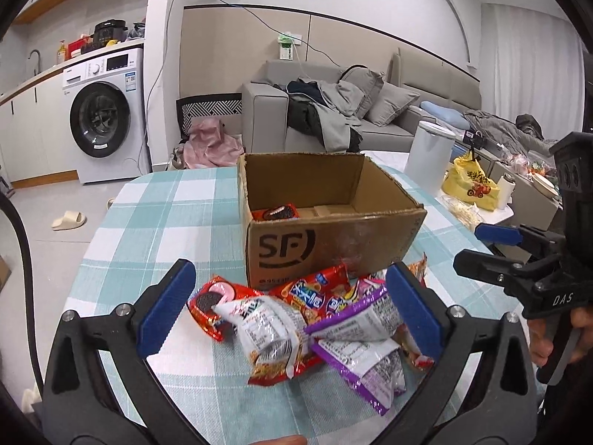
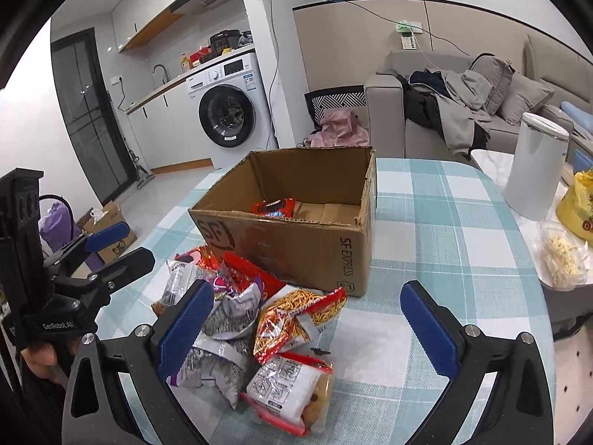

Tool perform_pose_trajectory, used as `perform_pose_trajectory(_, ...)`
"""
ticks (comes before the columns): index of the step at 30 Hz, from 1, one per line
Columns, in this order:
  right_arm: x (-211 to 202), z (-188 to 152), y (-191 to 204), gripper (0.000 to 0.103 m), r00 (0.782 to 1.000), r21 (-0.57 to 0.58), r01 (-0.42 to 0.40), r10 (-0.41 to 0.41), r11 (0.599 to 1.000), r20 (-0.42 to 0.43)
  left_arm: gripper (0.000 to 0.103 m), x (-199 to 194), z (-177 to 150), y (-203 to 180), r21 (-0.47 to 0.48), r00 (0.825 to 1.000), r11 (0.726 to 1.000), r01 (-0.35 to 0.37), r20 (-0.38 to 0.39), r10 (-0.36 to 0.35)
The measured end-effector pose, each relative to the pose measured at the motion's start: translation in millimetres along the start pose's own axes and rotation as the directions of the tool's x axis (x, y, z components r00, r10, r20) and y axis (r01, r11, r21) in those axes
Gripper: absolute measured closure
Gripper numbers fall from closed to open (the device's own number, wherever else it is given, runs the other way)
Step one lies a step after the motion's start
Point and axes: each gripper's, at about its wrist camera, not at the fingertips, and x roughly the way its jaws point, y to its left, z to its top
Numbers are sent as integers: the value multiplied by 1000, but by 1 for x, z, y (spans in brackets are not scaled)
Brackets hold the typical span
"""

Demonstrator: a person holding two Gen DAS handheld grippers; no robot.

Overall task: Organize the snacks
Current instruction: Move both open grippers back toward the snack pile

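Observation:
An open cardboard SF box [image 1: 318, 248] [image 2: 296, 244] stands on the checked tablecloth with one red Oreo packet [image 1: 278, 212] [image 2: 273, 207] inside. A pile of snack packets lies in front of it: a red Oreo packet [image 1: 211, 306], purple packets [image 1: 367, 352] [image 2: 215, 356], a red stick-snack packet [image 2: 296, 319] and a white-and-red packet [image 2: 289, 389]. My left gripper [image 1: 292, 315] is open, its jaws either side of the pile. My right gripper [image 2: 307, 333] is open over the pile's right part, empty. Each gripper shows in the other's view [image 1: 493, 248] [image 2: 111, 248].
The round table [image 2: 444, 230] holds a white canister [image 2: 533, 170] [image 1: 426, 152], a yellow bag [image 1: 470, 181] [image 2: 578, 207] and a clear tub of sticks [image 2: 563, 256] at the right. A sofa [image 1: 333, 111] and a washing machine [image 1: 107, 118] stand beyond.

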Motion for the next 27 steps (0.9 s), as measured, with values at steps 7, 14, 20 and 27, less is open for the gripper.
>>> perform_pose_trajectory(7, -1, -5, 5, 0, 1000, -12, -10, 10, 1000, -16, 1, -11, -17, -3, 21, 1000, 1000, -9, -16, 10)
perform_pose_trajectory(14, 2, -13, 5, 0, 1000, -2, 3, -3, 1000, -28, 1, -14, -31, 2, 19, 999, 1000, 1, -33, -1)
perform_pose_trajectory(20, 5, -29, 4, 0, 998, -1, -2, 2, 1000, -59, 1, -11, -38, -1, 37, 999, 999, 8, -45, -6)
perform_pose_trajectory(27, 19, -46, 1, 0, 994, 17, -1, 3, 1000, -106, 1, -2, -47, -3, 46, 998, 999, 7, -70, -3)
